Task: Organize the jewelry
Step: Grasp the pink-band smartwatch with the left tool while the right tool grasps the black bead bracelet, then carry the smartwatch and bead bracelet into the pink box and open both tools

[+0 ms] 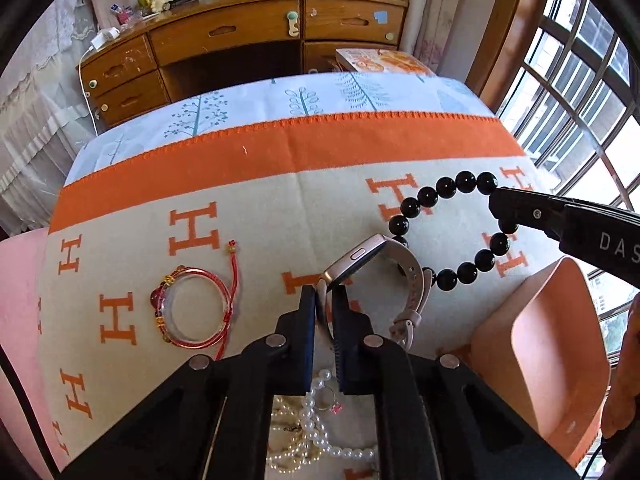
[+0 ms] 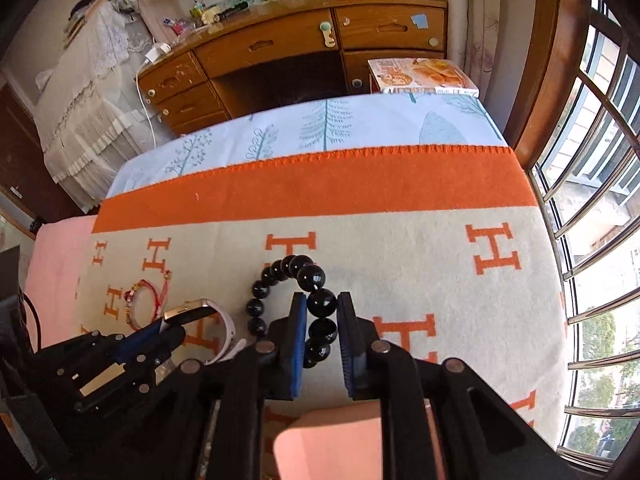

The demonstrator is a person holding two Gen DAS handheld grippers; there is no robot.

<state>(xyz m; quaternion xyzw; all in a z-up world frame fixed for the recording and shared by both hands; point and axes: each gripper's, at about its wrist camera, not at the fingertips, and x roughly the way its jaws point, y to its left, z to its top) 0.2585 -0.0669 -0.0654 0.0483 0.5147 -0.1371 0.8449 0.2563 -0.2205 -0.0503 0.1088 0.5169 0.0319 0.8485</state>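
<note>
My left gripper (image 1: 325, 294) is shut on the strap of a pale pink smartwatch (image 1: 362, 258) and holds it above the blanket; the watch also shows in the right wrist view (image 2: 192, 310). My right gripper (image 2: 322, 304) is shut on a black bead bracelet (image 2: 290, 270), which hangs as a loop in the left wrist view (image 1: 450, 186). A red cord bracelet with a clear bangle (image 1: 196, 306) lies on the blanket at the left. A pearl necklace and a ring (image 1: 316, 412) lie under my left gripper. A peach box (image 1: 560, 352) stands at the lower right.
A cream blanket with orange H letters (image 1: 260, 216) covers the bed, over a pale blue leaf-print sheet (image 1: 320, 96). A wooden desk with drawers (image 1: 240, 40) stands beyond the bed. A book (image 2: 420, 74) lies at the far edge. A barred window (image 2: 592, 200) is on the right.
</note>
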